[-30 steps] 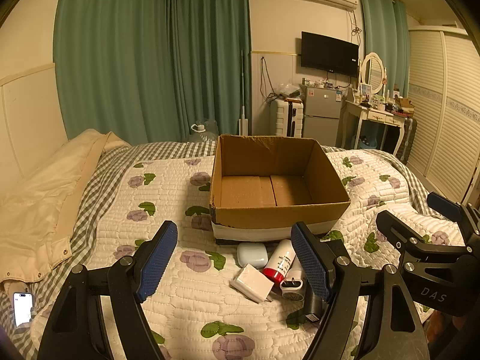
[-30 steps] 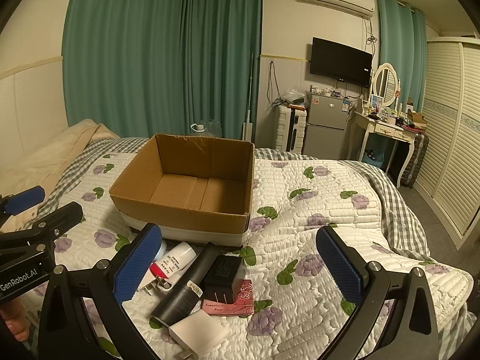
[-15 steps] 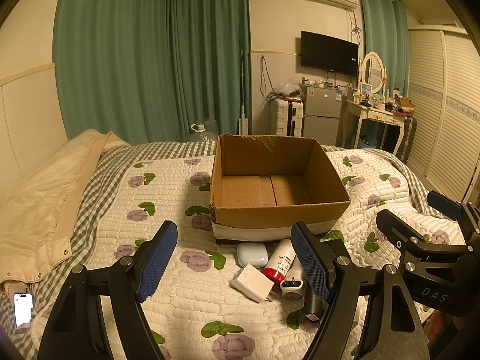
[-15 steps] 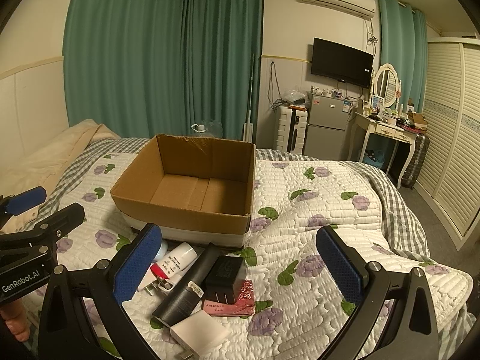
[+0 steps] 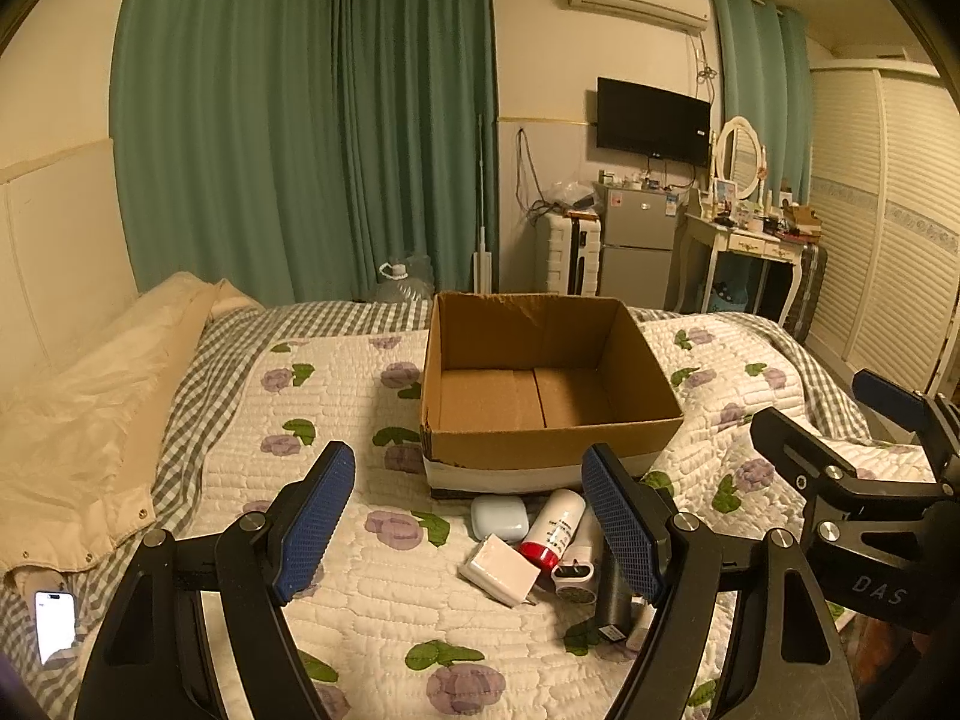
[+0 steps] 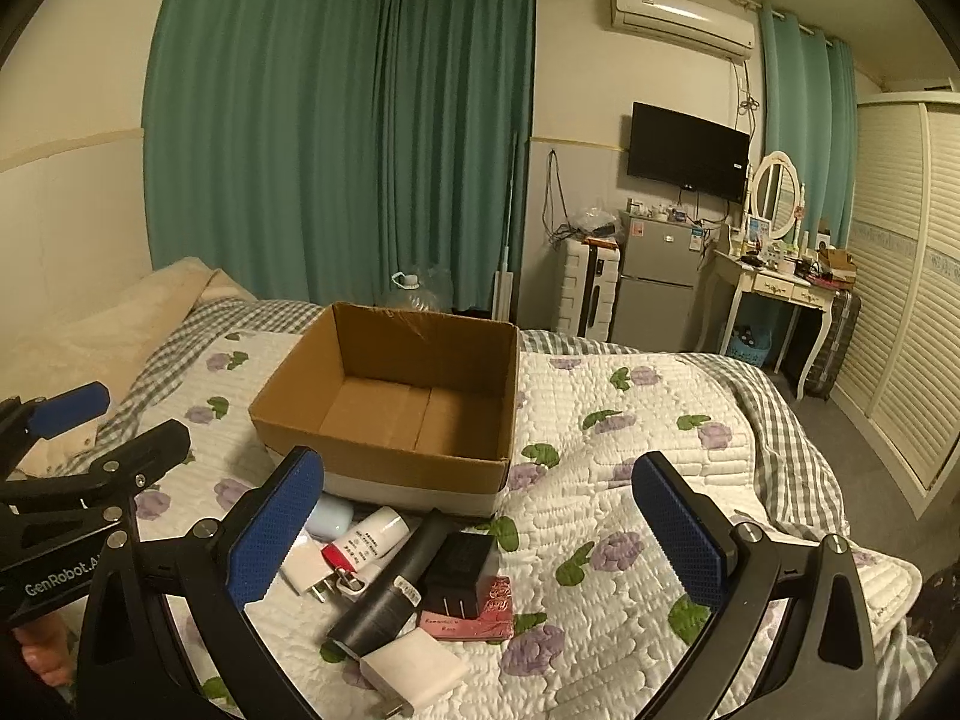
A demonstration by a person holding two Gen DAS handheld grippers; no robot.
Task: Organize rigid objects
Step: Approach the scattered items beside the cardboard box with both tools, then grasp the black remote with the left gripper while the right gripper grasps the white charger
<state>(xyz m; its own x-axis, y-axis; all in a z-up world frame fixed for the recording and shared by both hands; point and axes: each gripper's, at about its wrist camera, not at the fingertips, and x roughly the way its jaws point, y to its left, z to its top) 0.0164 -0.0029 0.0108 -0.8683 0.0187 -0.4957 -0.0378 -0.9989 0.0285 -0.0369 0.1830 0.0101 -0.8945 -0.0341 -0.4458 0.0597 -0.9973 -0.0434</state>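
Note:
An empty cardboard box (image 5: 549, 396) (image 6: 396, 402) stands on the quilted bed. In front of it lies a heap of small items: a pale blue earbud case (image 5: 499, 517), a white tube with a red cap (image 5: 555, 528) (image 6: 366, 540), a white charger (image 5: 499, 569), a black cylinder (image 6: 393, 588), a black plug adapter (image 6: 459, 564), a pink card case (image 6: 474, 609) and a second white charger (image 6: 414, 669). My left gripper (image 5: 468, 525) hovers open just before the heap. Held wide open with nothing in it, my right gripper (image 6: 474, 531) is above the heap's right side.
A cream duvet (image 5: 78, 420) covers the bed's left side, with a lit phone (image 5: 55, 624) near its front corner. Behind the bed are green curtains, a small fridge (image 6: 657, 282), a white suitcase and a dressing table (image 6: 780, 288). A wardrobe stands at right.

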